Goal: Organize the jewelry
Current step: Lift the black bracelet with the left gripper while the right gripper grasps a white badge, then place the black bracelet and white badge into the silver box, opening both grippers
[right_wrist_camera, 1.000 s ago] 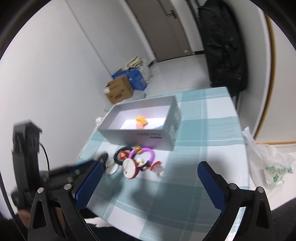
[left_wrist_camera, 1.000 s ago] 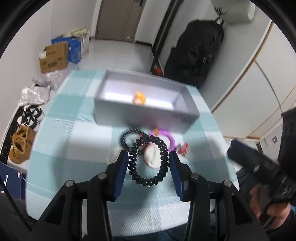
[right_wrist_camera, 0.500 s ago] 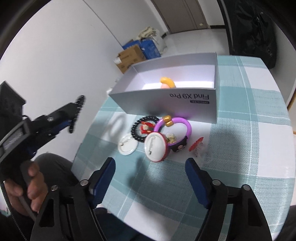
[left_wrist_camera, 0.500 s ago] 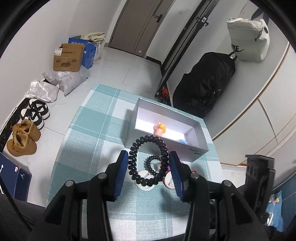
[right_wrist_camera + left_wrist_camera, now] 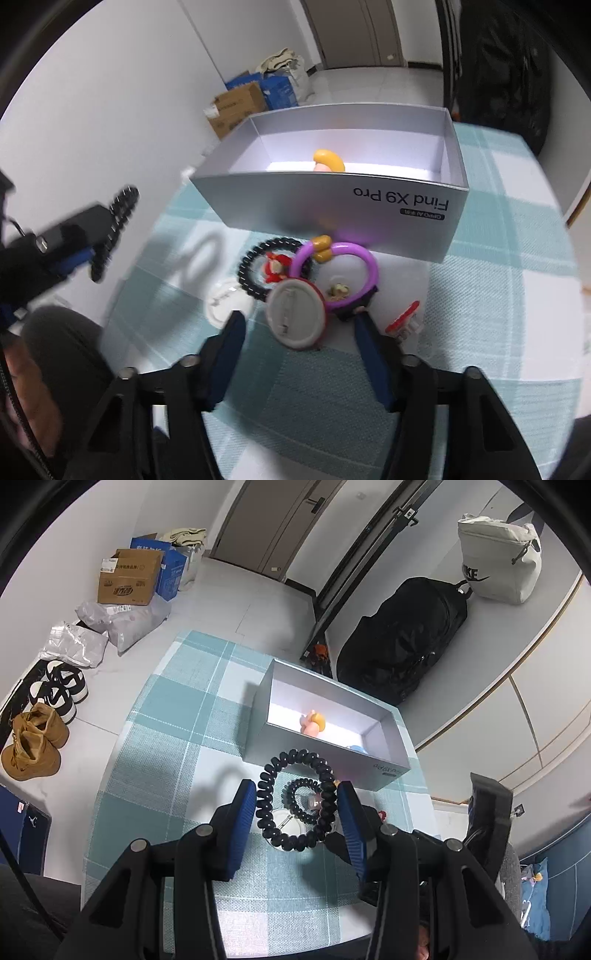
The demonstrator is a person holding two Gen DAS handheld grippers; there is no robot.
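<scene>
While the left gripper (image 5: 297, 806) has risen well above the table (image 5: 155, 738) over the last second, it keeps the black coil bracelet (image 5: 295, 797) pinched between its blue pads, so the pickup is done and what remains is the carry to the grey box (image 5: 384, 771). From the left view the bracelet hangs just short of the box's near wall, not yet over the opening; I judge the next move to be forward and a little right before letting go. An orange-and-pink trinket (image 5: 314, 722) already lies inside (something blue sits near the box's right end too, too hidden to name).

Meanwhile the right gripper (image 5: 299, 332) has dropped close to the pile and narrowed its spread, though its jaws stand apart around nothing. Between them sits the round badge (image 5: 297, 317), leaning on a purple ring (image 5: 334, 275) and a second black coil (image 5: 258, 269) with a red charm (image 5: 275, 266) inside it. A white disc (image 5: 227, 304) lies to the left, and a red clip (image 5: 402, 317) to the right.

These pieces overlap, so closing on the badge could drag the ring along. Both grippers head for the same box, and the left one is blurred at the right view's edge, near enough to cross paths.
</scene>
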